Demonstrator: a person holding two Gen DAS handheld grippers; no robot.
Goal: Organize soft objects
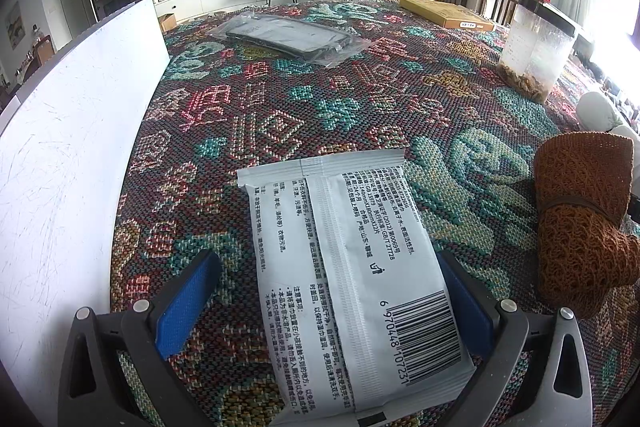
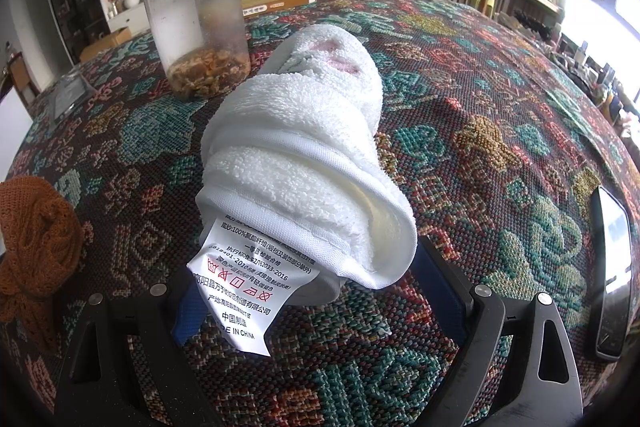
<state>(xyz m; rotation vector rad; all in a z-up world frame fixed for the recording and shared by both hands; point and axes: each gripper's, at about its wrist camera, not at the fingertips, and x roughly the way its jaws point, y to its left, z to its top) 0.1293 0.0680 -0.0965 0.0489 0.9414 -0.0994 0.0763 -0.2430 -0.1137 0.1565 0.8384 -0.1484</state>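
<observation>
On the patterned cloth (image 1: 280, 99), sorting looks barely begun: left gripper (image 1: 324, 299) gapes around the wipes (image 1: 348, 267), right gripper (image 2: 316, 291) spread about the towel (image 2: 304, 155), knit bundle (image 1: 580, 219) untouched.

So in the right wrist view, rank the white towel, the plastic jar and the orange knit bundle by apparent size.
1. white towel, though nearness inflates it
2. plastic jar
3. orange knit bundle, cropped by the frame edge, so its rank against the jar is unsure

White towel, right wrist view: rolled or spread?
Rolled. The white towel lies as a bundle on the woven cloth, layers spiralling at its near end, care label hanging out.
</observation>
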